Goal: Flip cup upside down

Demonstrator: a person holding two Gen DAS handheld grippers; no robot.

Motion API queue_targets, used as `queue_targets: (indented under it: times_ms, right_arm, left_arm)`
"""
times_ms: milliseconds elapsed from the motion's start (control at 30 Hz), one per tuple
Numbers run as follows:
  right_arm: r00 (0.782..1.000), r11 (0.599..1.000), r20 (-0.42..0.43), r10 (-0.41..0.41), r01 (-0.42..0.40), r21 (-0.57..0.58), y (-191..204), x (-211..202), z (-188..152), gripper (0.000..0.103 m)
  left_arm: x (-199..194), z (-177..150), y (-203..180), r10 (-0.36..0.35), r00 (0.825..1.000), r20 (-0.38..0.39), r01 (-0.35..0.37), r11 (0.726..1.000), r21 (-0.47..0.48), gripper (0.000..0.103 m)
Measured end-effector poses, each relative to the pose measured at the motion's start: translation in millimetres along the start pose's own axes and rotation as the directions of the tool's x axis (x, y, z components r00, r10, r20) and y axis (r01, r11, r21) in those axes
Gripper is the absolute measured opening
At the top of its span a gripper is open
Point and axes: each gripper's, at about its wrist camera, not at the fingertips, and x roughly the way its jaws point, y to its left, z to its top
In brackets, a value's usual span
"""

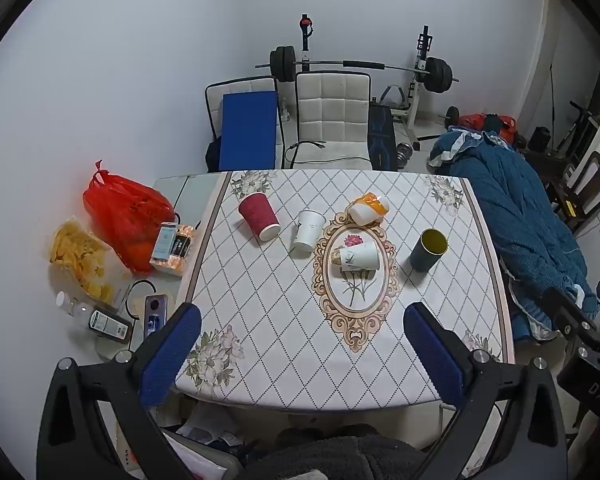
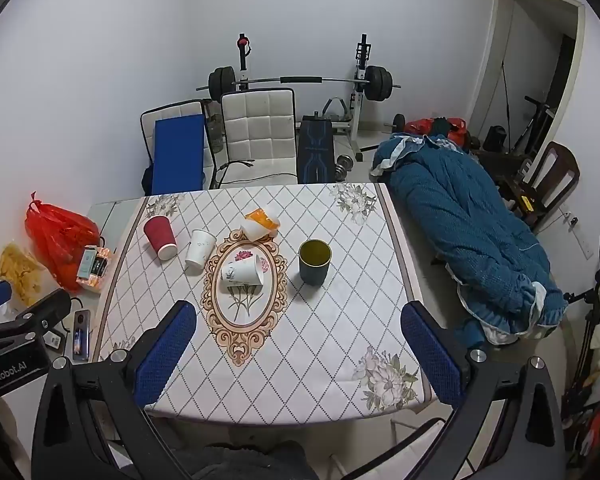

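Note:
Several cups stand or lie on a table with a patterned cloth (image 1: pixel 284 344) (image 2: pixel 340 336). A dark blue cup (image 1: pixel 428 255) (image 2: pixel 315 261) with a yellow inside stands upright at the right. A red paper cup (image 1: pixel 258 216) (image 2: pixel 160 237) stands upside down at the far left. A white paper cup (image 1: pixel 308 229) (image 2: pixel 199 249) stands upright beside it. A white flowered cup (image 1: pixel 358 257) (image 2: pixel 242 270) lies on its side in the middle. An orange and white cup (image 1: pixel 369 209) (image 2: pixel 260 222) lies on its side behind. My left gripper (image 1: pixel 302 354) and right gripper (image 2: pixel 298 350) are open and empty, above the near table edge.
A red bag (image 1: pixel 126 212) (image 2: pixel 58 236), a snack bag (image 1: pixel 86 258), small boxes (image 1: pixel 172 246) and bottles (image 1: pixel 100 318) lie left of the cloth. Two chairs (image 1: pixel 332 120) (image 2: pixel 258 132) and a barbell rack (image 1: pixel 360 66) stand behind. A blue quilt (image 1: pixel 516 216) (image 2: pixel 468 232) lies to the right.

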Motion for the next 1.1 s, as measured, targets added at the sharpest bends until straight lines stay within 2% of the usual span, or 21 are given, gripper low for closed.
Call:
queue_targets:
  times_ms: [1100]
  right_arm:
    - [1.0,1.0,0.003,0.0,0.0,0.012,4.4,-7.4,7.4,0.103]
  left_arm:
    - [-6.6,2.9,7.9,-0.005,1.0,0.006,0.005,1.0,-0.012,0.103]
